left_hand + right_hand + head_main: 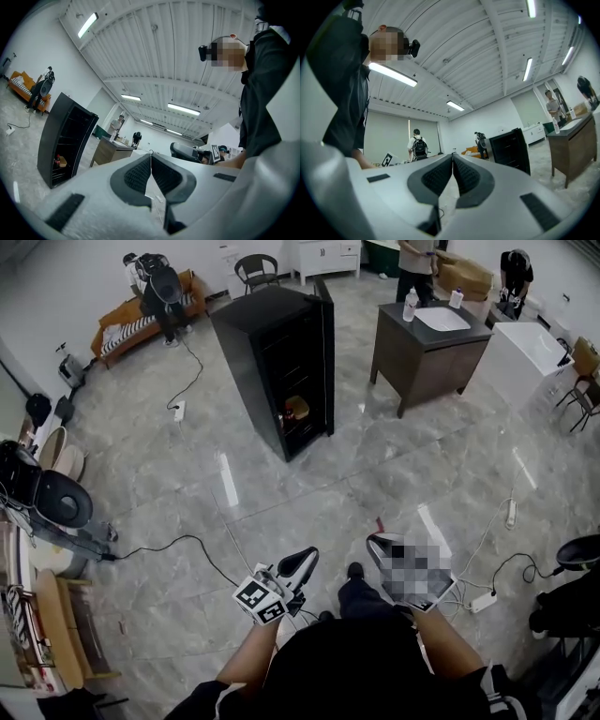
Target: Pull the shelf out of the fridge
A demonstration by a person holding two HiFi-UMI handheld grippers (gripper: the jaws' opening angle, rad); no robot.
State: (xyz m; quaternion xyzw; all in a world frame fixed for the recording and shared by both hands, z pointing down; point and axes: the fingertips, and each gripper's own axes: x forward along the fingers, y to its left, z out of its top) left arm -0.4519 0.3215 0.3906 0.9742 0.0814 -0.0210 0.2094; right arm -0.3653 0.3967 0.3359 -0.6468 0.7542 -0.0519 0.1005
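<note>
Evidently the left gripper [302, 564] and right gripper [382, 547], clenched empty, tilt upward, well apart from the fridge [277, 362]; only their views show ceiling lights [180, 109].

I see the fridge [267, 352], a tall black cabinet, standing upright on the pale tiled floor [309, 512] well away from me, across the room. Its front faces my way at an angle and I can look into the dark inside. The shelves [65, 140] show as thin level racks, one above another, all sitting inside the cabinet. A low one carries something orange [296, 409]; I cannot tell what it is.
</note>
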